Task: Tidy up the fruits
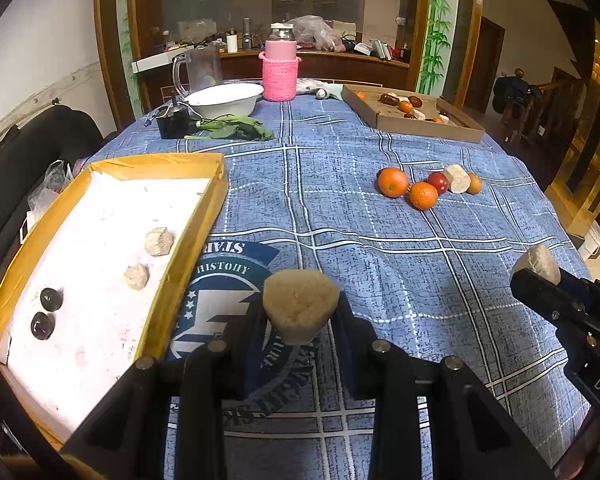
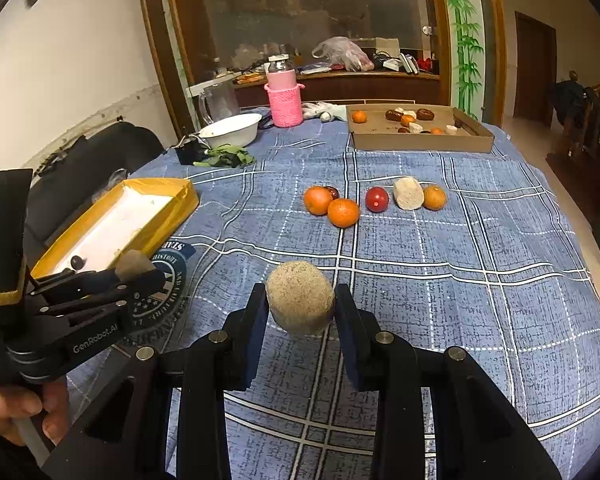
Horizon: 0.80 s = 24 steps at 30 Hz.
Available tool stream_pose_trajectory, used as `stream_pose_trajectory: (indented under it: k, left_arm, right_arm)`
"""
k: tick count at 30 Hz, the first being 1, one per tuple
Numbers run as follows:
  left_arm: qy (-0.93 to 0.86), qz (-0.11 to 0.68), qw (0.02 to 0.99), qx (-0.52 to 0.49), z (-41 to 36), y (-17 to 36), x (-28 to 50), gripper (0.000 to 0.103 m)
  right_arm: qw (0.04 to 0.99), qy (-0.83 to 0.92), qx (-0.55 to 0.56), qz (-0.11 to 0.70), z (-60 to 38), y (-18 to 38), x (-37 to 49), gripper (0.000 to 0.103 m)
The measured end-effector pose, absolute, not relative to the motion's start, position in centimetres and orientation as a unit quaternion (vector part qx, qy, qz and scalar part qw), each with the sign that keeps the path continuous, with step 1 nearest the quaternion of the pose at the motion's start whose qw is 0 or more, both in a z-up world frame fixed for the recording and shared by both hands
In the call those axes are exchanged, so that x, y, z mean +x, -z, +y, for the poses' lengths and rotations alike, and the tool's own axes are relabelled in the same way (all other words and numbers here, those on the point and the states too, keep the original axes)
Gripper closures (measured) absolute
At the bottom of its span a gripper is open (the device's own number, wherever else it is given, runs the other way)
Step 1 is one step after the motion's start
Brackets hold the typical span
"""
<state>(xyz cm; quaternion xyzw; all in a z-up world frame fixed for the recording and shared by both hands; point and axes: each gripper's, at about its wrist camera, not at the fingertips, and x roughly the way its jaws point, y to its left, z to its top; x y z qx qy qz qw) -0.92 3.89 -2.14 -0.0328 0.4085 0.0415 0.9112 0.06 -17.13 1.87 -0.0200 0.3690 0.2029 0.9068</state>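
Between the black fingers of the left gripper [image 1: 300,312] sits a tan, wedge-shaped chunk of fibrous fruit flesh [image 1: 299,305], pinched on both sides and held above the blue plaid tablecloth [image 1: 380,264]. And the right gripper [image 2: 301,305] is loaded too: its fingers are closed in on a rounded, speckled beige chunk [image 2: 300,302], also clear of the cloth. The two tools sit side by side, the left one just off the near corner of the tray.

Out to the left lies the shallow yellow-rimmed tray with a white floor [image 1: 204,216]. Inside it, two pale rough chunks [image 1: 159,241] lie toward the middle, and two dark glossy round fruits [image 1: 51,299] lie apart from them nearer the camera.

Further out on the cloth, well apart from both grippers, there's a loose cluster: two oranges [image 2: 343,212] touching each other, a red round fruit [image 2: 377,199], a cut pale chunk [image 2: 408,193], and a smaller orange fruit [image 2: 435,197] just beside it.

At the far edge sits a flat brown cardboard box [image 2: 420,145] holding more mixed fruit. To its left stand a pink knitted-sleeve jar [image 2: 285,98], a white bowl [image 2: 231,130] and some green leaves [image 2: 226,157].
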Motion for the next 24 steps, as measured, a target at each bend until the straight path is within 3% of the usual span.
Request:
stream_pose_trajectory:
  k: [24]
  left_arm:
    - [-0.077,0.393,0.914,-0.058,8.1,0.8,-1.8,0.068]
  right_arm:
    - [0.903,-0.244,-0.042,0.350,-13.5,-3.3,-0.3,0.071]
